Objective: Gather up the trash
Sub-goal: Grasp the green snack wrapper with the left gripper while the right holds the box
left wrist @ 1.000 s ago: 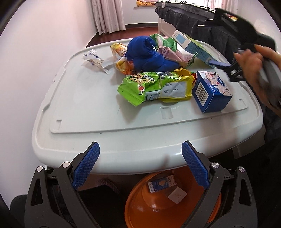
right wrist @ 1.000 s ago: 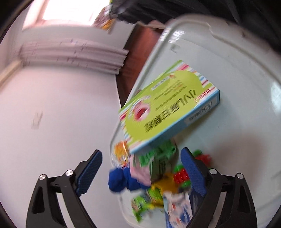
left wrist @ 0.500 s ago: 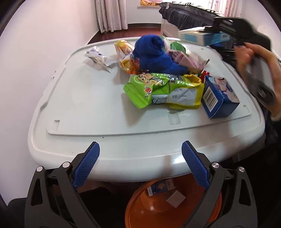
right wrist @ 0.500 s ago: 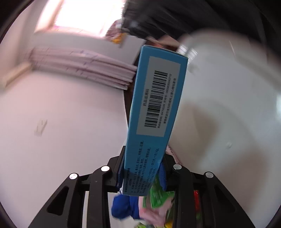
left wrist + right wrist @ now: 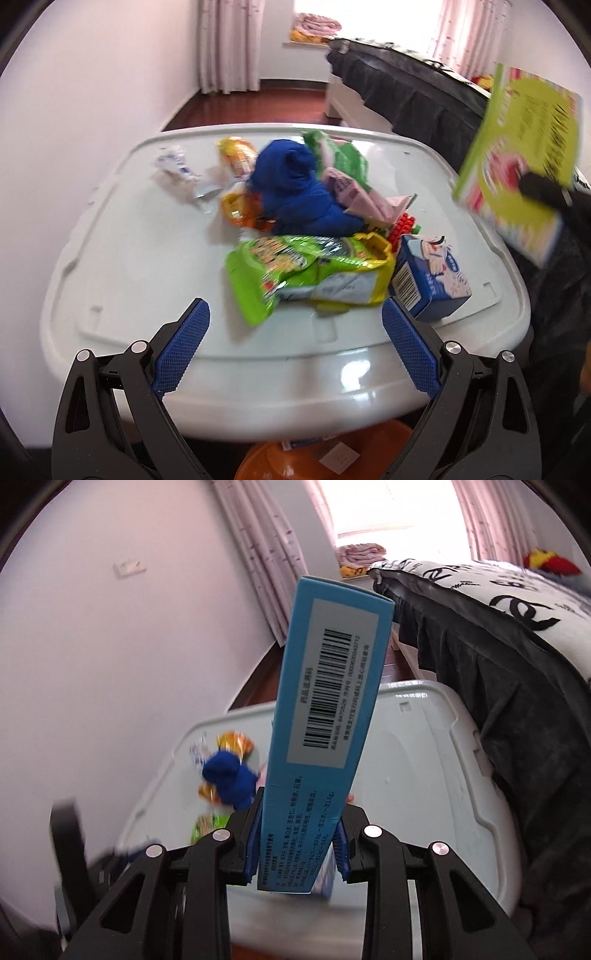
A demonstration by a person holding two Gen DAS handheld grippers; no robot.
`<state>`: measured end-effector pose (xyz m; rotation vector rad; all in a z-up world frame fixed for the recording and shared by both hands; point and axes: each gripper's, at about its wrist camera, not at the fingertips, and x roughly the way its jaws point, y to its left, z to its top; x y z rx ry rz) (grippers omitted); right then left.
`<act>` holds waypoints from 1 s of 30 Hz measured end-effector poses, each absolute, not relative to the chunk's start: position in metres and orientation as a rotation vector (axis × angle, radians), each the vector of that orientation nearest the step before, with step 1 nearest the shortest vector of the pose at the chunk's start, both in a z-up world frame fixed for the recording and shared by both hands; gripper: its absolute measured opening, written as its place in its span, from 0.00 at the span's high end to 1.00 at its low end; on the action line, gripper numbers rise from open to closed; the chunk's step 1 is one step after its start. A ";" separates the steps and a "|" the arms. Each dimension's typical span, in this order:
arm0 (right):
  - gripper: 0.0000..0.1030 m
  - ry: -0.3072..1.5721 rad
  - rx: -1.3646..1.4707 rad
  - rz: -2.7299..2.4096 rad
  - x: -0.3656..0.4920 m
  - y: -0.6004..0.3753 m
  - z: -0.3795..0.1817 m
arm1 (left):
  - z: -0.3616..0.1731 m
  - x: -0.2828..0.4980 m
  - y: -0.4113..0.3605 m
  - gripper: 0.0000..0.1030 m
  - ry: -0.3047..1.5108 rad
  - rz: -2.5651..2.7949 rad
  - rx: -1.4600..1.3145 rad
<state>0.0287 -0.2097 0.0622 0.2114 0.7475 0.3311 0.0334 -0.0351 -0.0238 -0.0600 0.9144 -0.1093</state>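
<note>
Right tool (image 5: 297,845): clenched on the box (image 5: 325,734); blue pads press its two broad faces near the lower end.
Box: flat carton, held on edge in the right wrist view, its blue barcoded side toward the camera, the far end pointing up and away. In the left wrist view its lime-green face (image 5: 524,155) shows at upper right, raised clear of the worktop (image 5: 147,258) with a dark tool finger across it.
Left tool (image 5: 295,347): released, jaws wide, nothing between the pads; it hangs over the near edge of the worktop.
Worktop: white plastic lid with a raised rim; the trash lies heaped at its middle.
Heap, near side: green snack bag (image 5: 306,273), crumpled, touching a small blue carton (image 5: 428,280) on its right.
Heap, centre: blue cloth (image 5: 299,188) bunched up, leaning on the wrappers around it.
Heap, far side: orange wrapper (image 5: 238,157), green and pink wrappers (image 5: 343,166), a red studded piece (image 5: 404,227) just behind the small carton.
Apart, left: white crumpled wrapper (image 5: 177,171), clear of the heap.
Bin (image 5: 295,458): orange, below the near edge of the worktop, mostly hidden by it.
Bin contents: a small carton, only partly visible, and a white paper slip (image 5: 340,458).
Background: bed (image 5: 498,627) with a dark cover to the right, curtains at the window.
</note>
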 end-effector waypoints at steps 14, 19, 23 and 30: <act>0.69 0.770 0.167 0.358 -0.009 -0.193 0.044 | -0.070 0.086 -0.011 0.57 0.896 -0.144 -0.248; 0.69 0.769 0.172 0.349 -0.012 -0.193 0.042 | -0.064 0.081 0.007 0.61 0.899 -0.129 -0.333; 0.69 0.762 0.158 0.359 -0.016 -0.192 0.046 | -0.031 0.057 0.011 0.62 0.841 -0.140 -0.317; 0.69 0.746 0.119 0.403 -0.032 -0.186 0.061 | 0.038 -0.004 -0.001 0.62 0.710 -0.156 -0.161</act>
